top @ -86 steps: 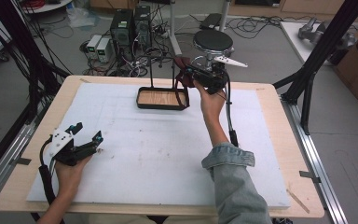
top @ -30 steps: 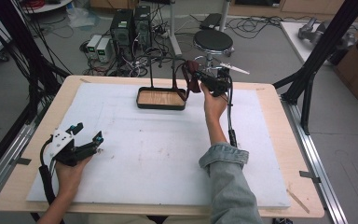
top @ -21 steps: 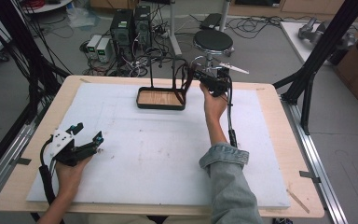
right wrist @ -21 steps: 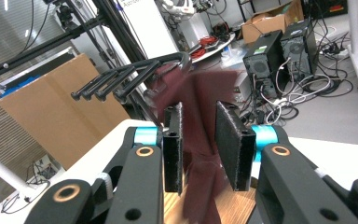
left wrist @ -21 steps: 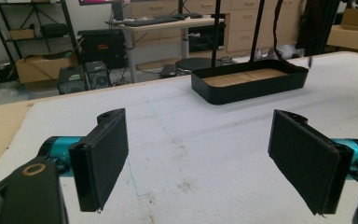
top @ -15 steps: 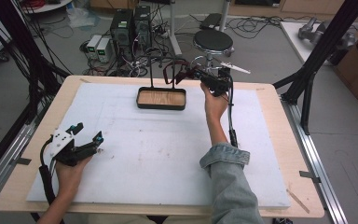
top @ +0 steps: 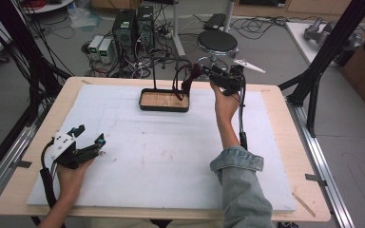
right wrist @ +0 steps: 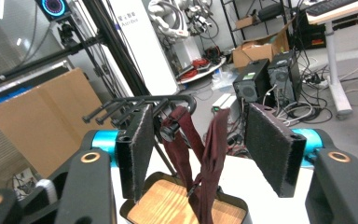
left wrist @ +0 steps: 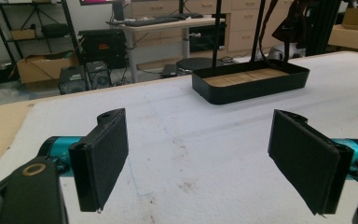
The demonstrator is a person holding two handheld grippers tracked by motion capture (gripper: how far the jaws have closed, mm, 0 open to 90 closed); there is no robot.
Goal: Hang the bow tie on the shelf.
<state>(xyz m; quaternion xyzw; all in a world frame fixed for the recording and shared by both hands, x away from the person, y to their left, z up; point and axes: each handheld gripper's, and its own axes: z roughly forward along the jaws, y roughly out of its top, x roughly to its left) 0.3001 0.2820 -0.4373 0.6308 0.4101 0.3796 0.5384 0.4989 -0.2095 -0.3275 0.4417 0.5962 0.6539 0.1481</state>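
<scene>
A dark red strap (right wrist: pixel 209 154) hangs from a black hook (right wrist: pixel 168 131) of the stand, over a black tray (top: pixel 164 109) with a wooden floor. My right gripper (right wrist: pixel 201 135) is open, its jaws standing on either side of the strap without pinching it. In the high view the right gripper (top: pixel 208 71) is raised at the tray's right end, beside the strap (top: pixel 188 78). My left gripper (top: pixel 89 134) rests open on the white mat at the left. Nothing is between the left gripper's (left wrist: pixel 198 154) pads, and the tray (left wrist: pixel 251 86) lies farther ahead of it.
A white mat (top: pixel 171 152) covers most of the wooden table (top: pixel 294 142). The stand's thin post (top: pixel 153 71) rises from the tray's left end. Several more hooks (right wrist: pixel 121 109) stick out beside the strap. Computers, cables and a stool sit on the floor beyond the far edge.
My right gripper moved left along the far edge with the strap, up to the stand's hooks. Its jaws now stand apart around the hanging strap. The left gripper stayed still.
</scene>
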